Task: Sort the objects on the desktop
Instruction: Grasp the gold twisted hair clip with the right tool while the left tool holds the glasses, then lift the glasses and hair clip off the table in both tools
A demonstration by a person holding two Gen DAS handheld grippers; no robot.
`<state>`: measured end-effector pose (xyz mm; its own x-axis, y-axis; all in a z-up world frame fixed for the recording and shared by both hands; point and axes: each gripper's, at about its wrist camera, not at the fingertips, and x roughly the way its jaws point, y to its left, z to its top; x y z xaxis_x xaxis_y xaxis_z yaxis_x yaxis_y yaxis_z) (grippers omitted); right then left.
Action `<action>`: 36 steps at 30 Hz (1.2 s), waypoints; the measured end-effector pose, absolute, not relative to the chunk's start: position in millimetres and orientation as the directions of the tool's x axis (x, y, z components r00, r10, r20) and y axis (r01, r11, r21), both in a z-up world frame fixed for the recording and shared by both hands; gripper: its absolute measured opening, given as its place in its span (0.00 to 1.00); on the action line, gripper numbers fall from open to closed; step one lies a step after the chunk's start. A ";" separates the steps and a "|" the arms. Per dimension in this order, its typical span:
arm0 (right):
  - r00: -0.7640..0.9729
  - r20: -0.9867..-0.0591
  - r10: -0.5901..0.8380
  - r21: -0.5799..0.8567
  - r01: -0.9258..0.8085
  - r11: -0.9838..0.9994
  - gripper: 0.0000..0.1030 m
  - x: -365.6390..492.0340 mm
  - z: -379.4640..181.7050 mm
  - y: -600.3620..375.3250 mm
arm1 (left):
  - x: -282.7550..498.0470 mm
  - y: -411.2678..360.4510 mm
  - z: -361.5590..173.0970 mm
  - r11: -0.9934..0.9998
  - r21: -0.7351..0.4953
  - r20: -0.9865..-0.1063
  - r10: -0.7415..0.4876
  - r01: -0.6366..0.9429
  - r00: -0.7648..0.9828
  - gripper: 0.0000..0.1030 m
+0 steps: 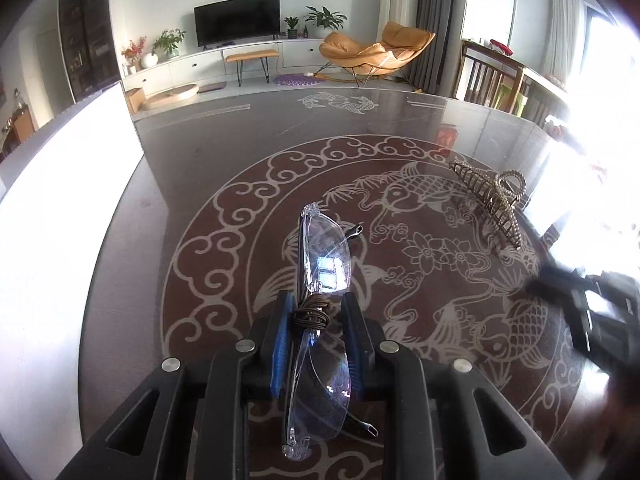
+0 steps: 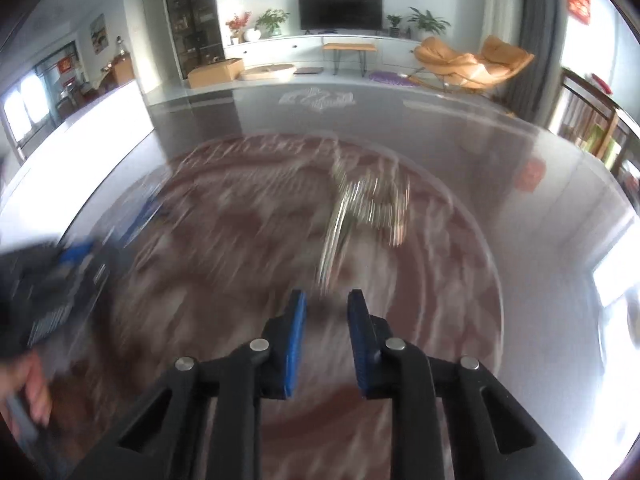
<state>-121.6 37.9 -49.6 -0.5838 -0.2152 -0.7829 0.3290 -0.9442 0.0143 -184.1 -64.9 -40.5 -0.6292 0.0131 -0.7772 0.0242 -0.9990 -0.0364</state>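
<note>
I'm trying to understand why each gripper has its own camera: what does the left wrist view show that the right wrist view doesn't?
Only the left wrist view: clear glasses, a brown cord wound round their middle, gripped in the left gripper. Only the right wrist view: a bare hand at lower left, and the right gripper closed down on nothing. Both: the claw hair clip lying on the patterned table (blurred in the right view), the television and the orange chair.
</note>
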 end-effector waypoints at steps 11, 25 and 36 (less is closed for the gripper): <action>-0.612 -0.770 -0.183 0.011 0.274 -0.962 1.00 -46.7 -43.9 49.5 | -136.5 -64.6 -39.6 -0.996 -0.069 -0.774 0.014 0.063 -0.633 0.24; -0.581 -0.803 -0.132 -0.020 0.247 -0.969 0.64 -211.8 -50.3 17.7 | -141.7 -55.9 -41.6 -0.999 -0.011 -0.778 -0.023 0.050 -0.628 0.25; -0.589 -0.794 -0.148 -0.014 0.262 -0.965 0.49 -84.5 -47.7 26.5 | -139.8 -60.3 -41.0 -0.998 -0.047 -0.778 0.004 0.052 -0.628 0.24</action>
<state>-84.5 26.5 -47.7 -0.5893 -0.1484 -0.7941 0.2620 -0.9650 -0.0141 -139.8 -60.3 -41.0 -0.6283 0.0042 -0.7779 0.0515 -0.9976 -0.0470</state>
